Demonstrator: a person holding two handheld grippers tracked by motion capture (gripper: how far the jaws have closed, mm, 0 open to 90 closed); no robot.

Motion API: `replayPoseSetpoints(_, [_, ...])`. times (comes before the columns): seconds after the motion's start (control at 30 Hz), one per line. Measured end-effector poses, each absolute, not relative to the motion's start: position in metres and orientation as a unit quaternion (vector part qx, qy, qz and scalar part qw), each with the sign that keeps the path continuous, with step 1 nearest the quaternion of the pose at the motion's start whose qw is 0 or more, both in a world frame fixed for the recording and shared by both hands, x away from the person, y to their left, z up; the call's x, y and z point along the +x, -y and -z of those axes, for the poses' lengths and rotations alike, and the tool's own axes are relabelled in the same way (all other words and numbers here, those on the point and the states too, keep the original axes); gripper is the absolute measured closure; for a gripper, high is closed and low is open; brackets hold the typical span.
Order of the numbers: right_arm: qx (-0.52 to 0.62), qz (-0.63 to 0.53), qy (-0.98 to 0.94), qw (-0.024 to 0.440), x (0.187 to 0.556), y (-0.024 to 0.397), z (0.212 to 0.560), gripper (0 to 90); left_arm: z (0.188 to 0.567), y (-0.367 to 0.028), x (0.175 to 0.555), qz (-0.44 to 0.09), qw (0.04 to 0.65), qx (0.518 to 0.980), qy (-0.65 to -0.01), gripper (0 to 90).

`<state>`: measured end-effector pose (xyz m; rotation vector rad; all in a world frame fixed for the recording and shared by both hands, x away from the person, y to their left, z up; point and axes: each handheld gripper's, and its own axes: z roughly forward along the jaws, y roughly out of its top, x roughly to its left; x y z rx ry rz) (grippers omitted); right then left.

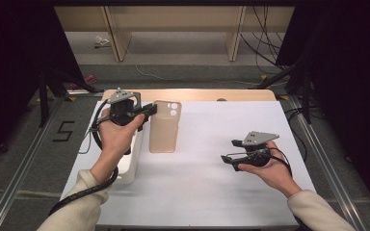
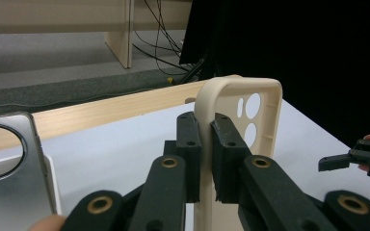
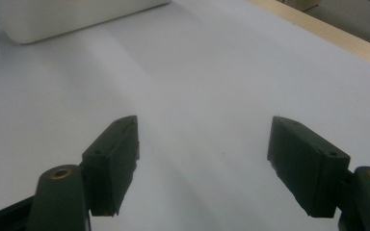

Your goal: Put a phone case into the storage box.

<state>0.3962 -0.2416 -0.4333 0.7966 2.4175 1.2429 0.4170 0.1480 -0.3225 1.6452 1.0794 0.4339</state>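
A beige phone case [image 1: 164, 129] with camera holes at its far end lies lengthwise on the white table sheet [image 1: 212, 192], left of centre. My left gripper [image 1: 151, 109] is shut on the case's left rim near the camera end. In the left gripper view the two pads [image 2: 227, 159] pinch that rim of the case [image 2: 265, 120], which stands up on edge between them. My right gripper [image 1: 228, 151] hovers over the right half of the sheet, held in a hand, open. In the right gripper view its jaws [image 3: 204, 149] stand wide apart over bare white sheet.
A white box [image 1: 129, 166] sits under my left forearm, and its corner [image 3: 67, 14] shows in the right gripper view. A silver flat device with a round ring [image 2: 9, 159] stands at the left. The wooden table edge [image 1: 188, 95] runs along the far side.
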Motion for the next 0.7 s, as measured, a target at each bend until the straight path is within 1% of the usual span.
replayPoseSetpoints(0.7, [0.293, -0.441, -0.833, 0.160, 0.398, 0.247, 0.433, 27.5, 0.309, -0.180, 0.415, -0.195, 0.533, 0.682, -0.461, 83.2])
